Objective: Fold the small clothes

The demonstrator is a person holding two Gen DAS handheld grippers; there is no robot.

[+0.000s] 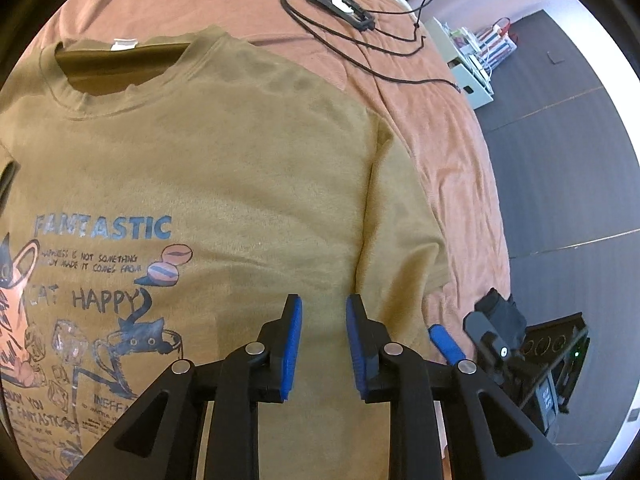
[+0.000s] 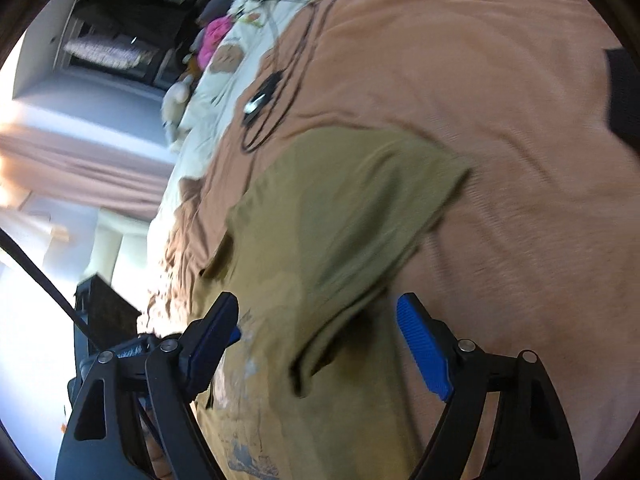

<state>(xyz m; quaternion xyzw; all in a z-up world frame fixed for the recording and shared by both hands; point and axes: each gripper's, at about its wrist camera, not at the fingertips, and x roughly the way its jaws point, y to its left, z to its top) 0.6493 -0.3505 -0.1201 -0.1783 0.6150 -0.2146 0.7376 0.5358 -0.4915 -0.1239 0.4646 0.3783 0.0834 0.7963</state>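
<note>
From my left wrist view: one olive T-shirt lies print-up on the rust-coloured bedspread, collar at 11 o'clock, cat graphic at 8 o'clock. My left gripper hangs over the shirt's lower body, blue pads slightly parted, nothing between them, no cloth pinched. The shirt's sleeve at 3 o'clock lies flat on the spread.

Clutter: one black lanyard with a card holder on the bedspread at 12 o'clock, well apart from the shirt, not in the way. One pale storage box on the dark floor at 2 o'clock holds striped items I can't identify. My right gripper shows one blue pad at 4 o'clock, just beside the sleeve hem.

Right wrist view is blurred. Right gripper jaws are spread wide; the T-shirt runs between them, pads not pressing on it. One sleeve points to 1 o'clock. The lanyard sits at 11 o'clock, with pale bedding and soft toys beyond; count unclear.
</note>
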